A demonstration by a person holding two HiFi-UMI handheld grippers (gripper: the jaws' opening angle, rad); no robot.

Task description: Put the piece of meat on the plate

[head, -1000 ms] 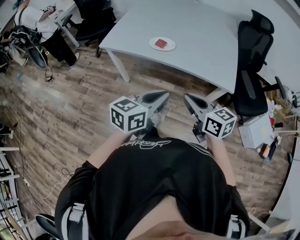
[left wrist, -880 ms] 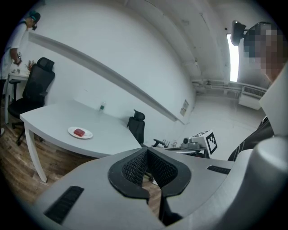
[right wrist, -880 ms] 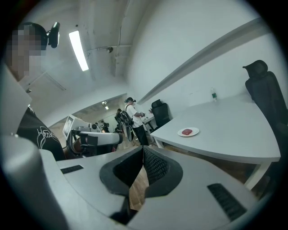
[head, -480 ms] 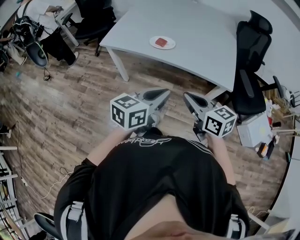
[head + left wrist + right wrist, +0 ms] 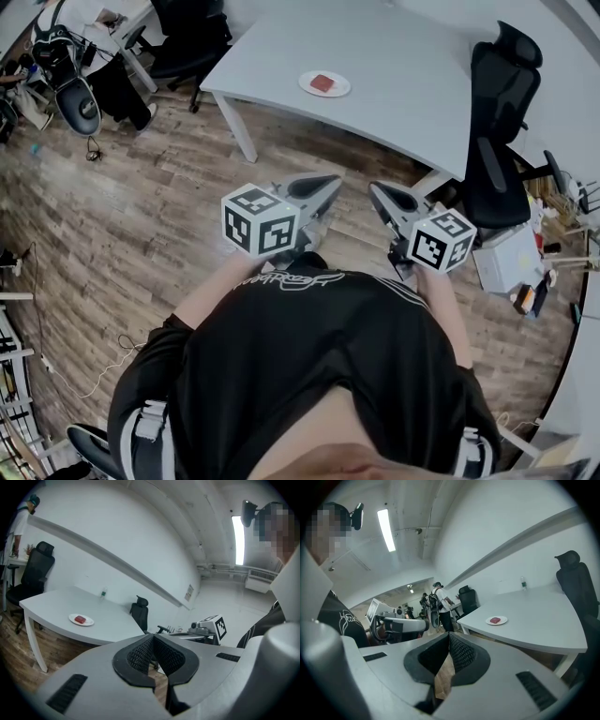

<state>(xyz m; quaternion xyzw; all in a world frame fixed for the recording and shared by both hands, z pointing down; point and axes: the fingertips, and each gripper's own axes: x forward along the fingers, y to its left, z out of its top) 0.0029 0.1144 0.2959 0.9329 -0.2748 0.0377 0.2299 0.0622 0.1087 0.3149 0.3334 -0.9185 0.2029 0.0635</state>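
A red piece of meat [image 5: 322, 83] lies on a small white plate [image 5: 339, 91] near the front edge of the grey table [image 5: 403, 56], far ahead of both grippers. The left gripper view shows the meat [image 5: 80, 619] on the plate [image 5: 89, 622] at the left; in the right gripper view the meat [image 5: 496, 619] and plate [image 5: 489, 621] sit right of centre. My left gripper [image 5: 328, 180] [image 5: 153, 637] is shut and empty, held in front of my chest above the wood floor. Beside it my right gripper [image 5: 375, 190] [image 5: 449, 634] is shut too, with nothing in it.
A black office chair [image 5: 506, 122] stands at the table's right end, with boxes and clutter [image 5: 511, 262] on the floor below it. Another person [image 5: 75, 37] stands by a second desk and a black chair [image 5: 187, 37] at the far left. A small bottle [image 5: 103, 592] stands on the table's far side.
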